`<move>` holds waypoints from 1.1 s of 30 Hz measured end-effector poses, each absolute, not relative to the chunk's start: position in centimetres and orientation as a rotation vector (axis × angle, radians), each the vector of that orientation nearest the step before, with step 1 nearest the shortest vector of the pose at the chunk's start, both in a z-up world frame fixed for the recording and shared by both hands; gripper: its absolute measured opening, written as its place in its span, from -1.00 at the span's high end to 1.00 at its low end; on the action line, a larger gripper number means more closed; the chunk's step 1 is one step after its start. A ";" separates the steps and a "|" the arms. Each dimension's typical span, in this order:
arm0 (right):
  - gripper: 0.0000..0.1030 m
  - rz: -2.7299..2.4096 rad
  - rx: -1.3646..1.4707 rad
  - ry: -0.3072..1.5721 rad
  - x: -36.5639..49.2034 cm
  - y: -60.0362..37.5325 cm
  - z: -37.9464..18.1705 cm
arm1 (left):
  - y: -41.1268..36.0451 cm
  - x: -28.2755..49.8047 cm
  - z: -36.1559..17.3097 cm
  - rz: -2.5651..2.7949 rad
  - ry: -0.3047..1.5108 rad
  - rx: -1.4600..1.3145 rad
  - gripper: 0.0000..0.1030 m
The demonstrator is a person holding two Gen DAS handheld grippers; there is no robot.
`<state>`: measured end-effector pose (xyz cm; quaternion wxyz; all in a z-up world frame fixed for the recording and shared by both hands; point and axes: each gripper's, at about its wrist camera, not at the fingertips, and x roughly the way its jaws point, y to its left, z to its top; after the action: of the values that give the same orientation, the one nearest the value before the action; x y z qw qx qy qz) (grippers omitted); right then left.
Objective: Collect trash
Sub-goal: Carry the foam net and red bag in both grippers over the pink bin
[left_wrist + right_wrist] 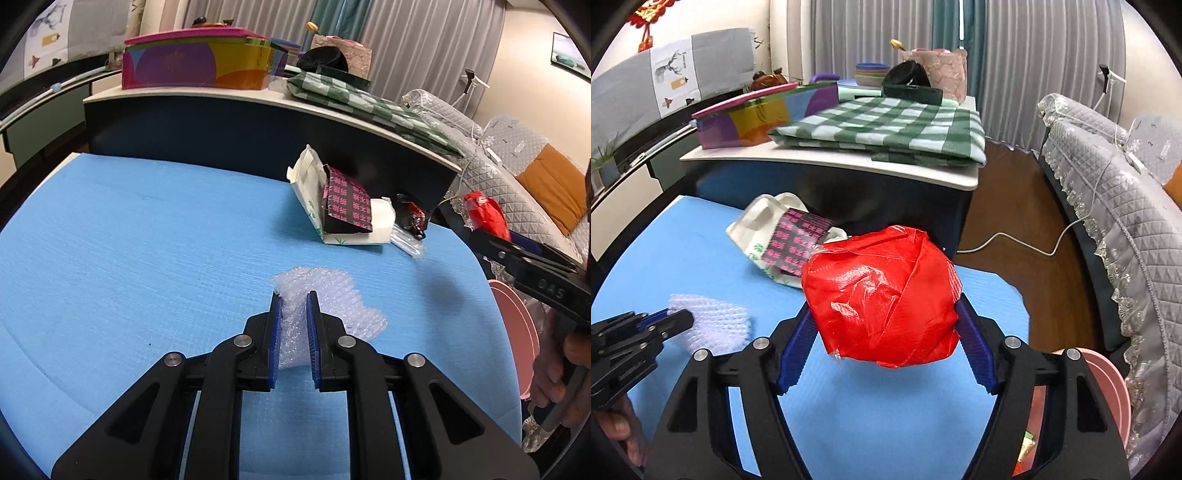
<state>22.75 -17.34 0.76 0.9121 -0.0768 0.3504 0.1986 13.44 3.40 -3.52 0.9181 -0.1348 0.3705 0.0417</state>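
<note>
Indoors, blue mat, grey curtains

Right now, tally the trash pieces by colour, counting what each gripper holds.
Red: 1, plastic wad in the right gripper
Clear: 2, bubble wrap in the left gripper; wrapper
White: 1, carton
Black-pink: 1, packet
Total: 5

Bright, even indoor light (soft shadows), sharp centres; fisheye edges bend and perhaps blur slightly.
</note>
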 end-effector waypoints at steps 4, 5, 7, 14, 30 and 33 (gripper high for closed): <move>-0.39 0.408 -0.167 0.704 20.9 -18.0 2.0 | 3.0 12.6 -2.6 0.078 0.743 -0.263 0.76; -0.39 0.407 -0.169 0.697 20.3 -18.3 2.4 | 2.9 12.4 -2.5 0.076 0.739 -0.261 0.76; -0.39 0.403 -0.169 0.688 19.3 -18.7 3.0 | 2.8 12.0 -2.0 0.072 0.730 -0.257 0.76; -0.39 0.391 -0.164 0.641 15.5 -20.6 5.4 | 1.9 10.5 -0.7 0.057 0.704 -0.233 0.76; -0.39 0.331 -0.109 0.609 11.4 -25.3 6.8 | -0.7 8.2 0.8 0.020 0.684 -0.172 0.76; -0.39 0.318 -0.091 0.603 11.2 -26.3 7.0 | -1.2 8.3 0.8 0.011 0.685 -0.159 0.76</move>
<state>11.19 -26.32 6.99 0.9414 -0.0447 0.2957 0.1560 8.26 -1.18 0.82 0.9388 -0.0777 0.3355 0.0056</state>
